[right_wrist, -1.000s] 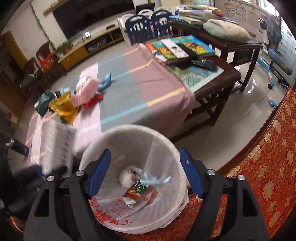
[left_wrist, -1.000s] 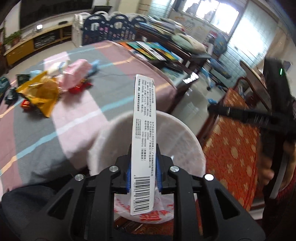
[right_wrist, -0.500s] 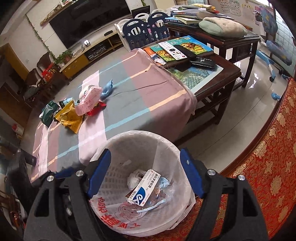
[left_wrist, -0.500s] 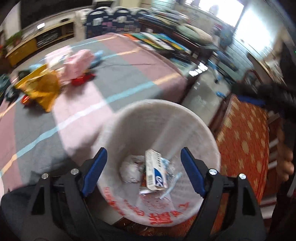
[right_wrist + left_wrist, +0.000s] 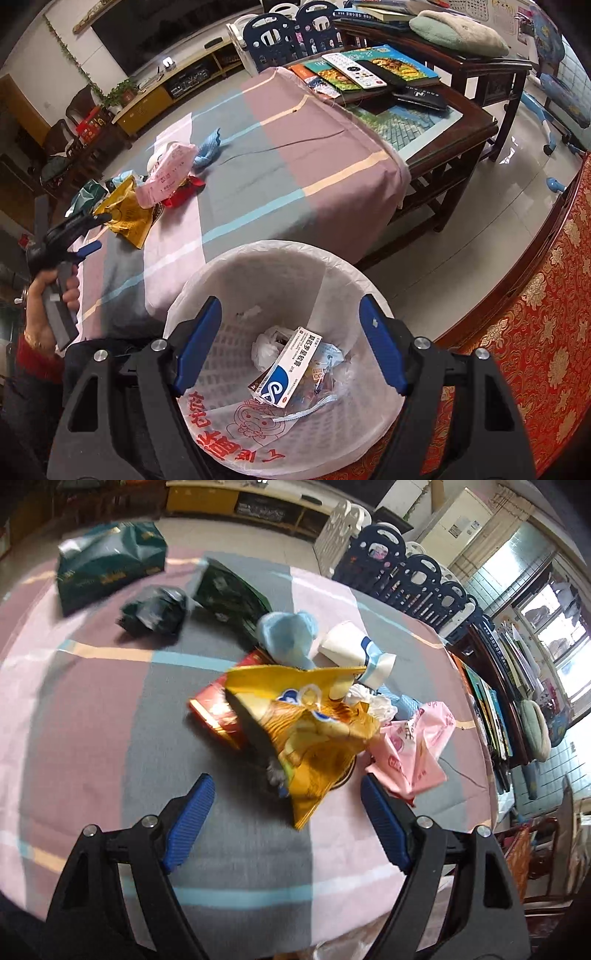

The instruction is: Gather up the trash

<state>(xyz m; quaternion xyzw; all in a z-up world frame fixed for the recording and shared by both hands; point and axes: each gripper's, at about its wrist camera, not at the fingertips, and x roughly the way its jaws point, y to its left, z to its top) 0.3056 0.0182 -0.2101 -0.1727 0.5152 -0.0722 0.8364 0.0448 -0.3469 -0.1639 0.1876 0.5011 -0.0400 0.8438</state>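
My left gripper (image 5: 286, 821) is open and empty, just above the striped tablecloth (image 5: 92, 720) and short of a yellow snack bag (image 5: 306, 723). Around the bag lie a red wrapper (image 5: 216, 710), a pink plastic bag (image 5: 413, 749), a paper cup (image 5: 351, 646), a blue cloth (image 5: 288, 635) and dark green packets (image 5: 110, 565). My right gripper (image 5: 290, 345) is open and empty above a white lined trash bin (image 5: 266, 266). A white-and-blue medicine box (image 5: 291, 369) and crumpled scraps lie inside. The left gripper also shows in the right wrist view (image 5: 86, 234).
Books and remote controls (image 5: 354, 70) lie on the uncovered far end of the dark wooden table (image 5: 472, 122). A red patterned sofa (image 5: 546, 332) stands right of the bin. Blue and white playpen panels (image 5: 413, 576) stand beyond the table.
My left gripper let the medicine box fall into the bin, then swung left to the trash pile on the table. My right gripper stayed open over the bin.
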